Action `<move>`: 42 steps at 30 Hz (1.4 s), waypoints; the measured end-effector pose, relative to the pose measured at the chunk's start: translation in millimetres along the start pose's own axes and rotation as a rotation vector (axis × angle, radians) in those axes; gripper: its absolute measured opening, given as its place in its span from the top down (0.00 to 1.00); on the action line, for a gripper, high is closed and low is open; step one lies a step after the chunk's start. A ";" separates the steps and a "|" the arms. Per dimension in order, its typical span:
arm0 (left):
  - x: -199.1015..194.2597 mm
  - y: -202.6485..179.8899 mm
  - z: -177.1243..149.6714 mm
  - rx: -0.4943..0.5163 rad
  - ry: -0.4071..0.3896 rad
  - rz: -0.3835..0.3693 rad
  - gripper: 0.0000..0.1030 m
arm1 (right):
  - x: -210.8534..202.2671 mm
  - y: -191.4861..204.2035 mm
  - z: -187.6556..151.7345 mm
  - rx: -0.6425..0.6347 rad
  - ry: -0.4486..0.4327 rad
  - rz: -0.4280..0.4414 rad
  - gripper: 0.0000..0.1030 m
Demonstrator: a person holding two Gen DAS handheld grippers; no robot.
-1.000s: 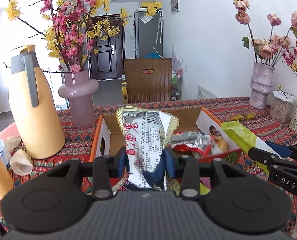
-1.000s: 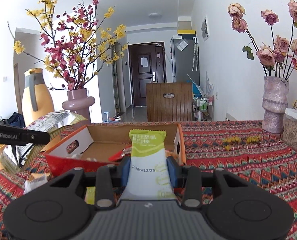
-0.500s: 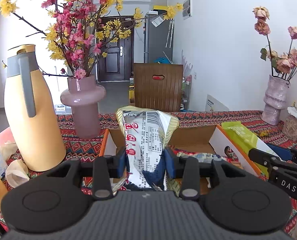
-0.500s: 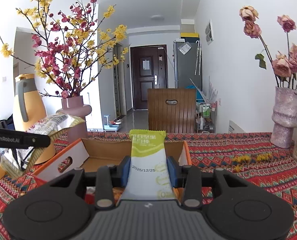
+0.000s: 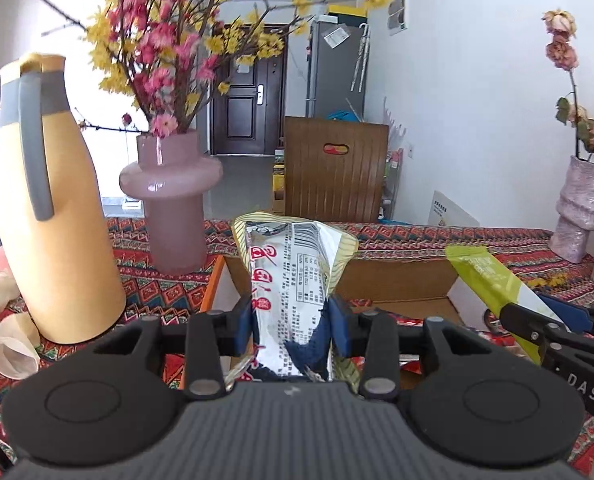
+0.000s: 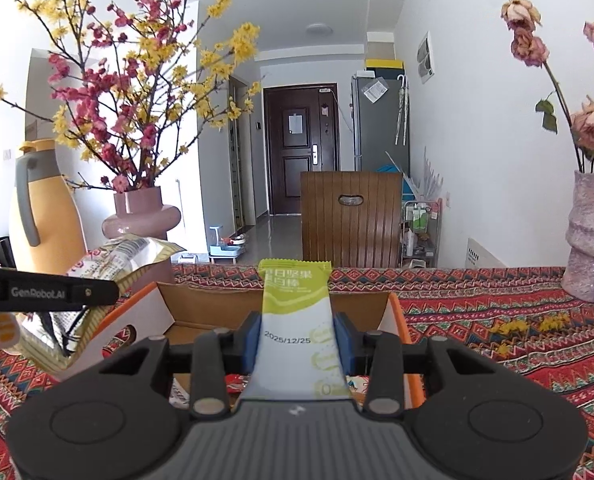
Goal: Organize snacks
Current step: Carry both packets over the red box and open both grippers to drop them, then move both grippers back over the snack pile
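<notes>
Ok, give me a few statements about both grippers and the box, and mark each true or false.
1. The left gripper is clamped on a silver snack packet. True.
2. The right gripper is empty. False: it is clamped on a green and white nut bar.
3. The cardboard box is closed. False: its flaps stand open.
4. The yellow thermos jug stands on the patterned tablecloth. True.
5. The pink vase lies on its side. False: it stands upright.

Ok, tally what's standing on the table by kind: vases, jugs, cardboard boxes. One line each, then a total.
Vases: 2, the pink vase and the textured vase
Jugs: 1, the yellow jug
Cardboard boxes: 1, the open box
Total: 4
</notes>
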State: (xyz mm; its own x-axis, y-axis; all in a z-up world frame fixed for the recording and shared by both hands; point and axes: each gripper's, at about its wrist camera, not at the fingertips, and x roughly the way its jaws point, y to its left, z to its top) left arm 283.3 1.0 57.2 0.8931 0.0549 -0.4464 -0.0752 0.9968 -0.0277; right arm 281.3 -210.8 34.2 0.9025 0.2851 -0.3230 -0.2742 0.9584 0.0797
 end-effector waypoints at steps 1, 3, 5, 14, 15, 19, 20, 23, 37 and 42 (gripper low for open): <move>3.6 1.9 -1.9 -0.006 0.005 0.001 0.61 | 3.8 -0.7 -1.9 0.002 0.004 -0.001 0.63; 9.0 6.3 -6.4 -0.021 0.014 0.001 0.61 | 9.7 -2.4 -6.9 0.005 0.016 -0.003 0.63; 14.3 9.3 -10.4 -0.026 0.027 0.001 0.61 | 16.6 -3.8 -11.6 0.009 0.034 -0.003 0.63; 17.9 15.9 -19.7 -0.036 0.049 -0.028 0.55 | 33.5 -0.4 -22.4 0.001 0.081 0.001 0.63; 17.6 17.0 -19.0 -0.041 0.047 -0.029 0.51 | 33.5 -0.7 -23.0 0.003 0.082 0.003 0.62; 10.8 17.9 -19.2 -0.049 0.007 -0.025 0.29 | 29.2 -5.7 -23.6 0.025 0.074 0.012 0.63; 8.9 18.1 -18.7 -0.050 0.002 -0.030 0.21 | 27.8 -6.7 -23.7 0.030 0.071 0.014 0.62; 2.8 16.2 -18.9 -0.050 -0.028 -0.017 0.03 | 23.1 -9.4 -24.2 0.045 0.062 0.016 0.37; -5.0 16.7 -17.0 -0.063 -0.053 -0.011 0.00 | 8.8 -14.1 -23.8 0.066 0.006 -0.012 0.00; -14.0 15.0 -12.9 -0.059 -0.069 0.001 0.00 | 5.1 -12.0 -21.0 0.055 -0.002 -0.019 0.00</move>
State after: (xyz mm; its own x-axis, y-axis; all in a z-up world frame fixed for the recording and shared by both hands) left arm 263.9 14.4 51.5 0.9214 0.0620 -0.3837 -0.1002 0.9917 -0.0806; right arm 282.3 -221.2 11.7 0.9080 0.2665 -0.3233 -0.2381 0.9631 0.1253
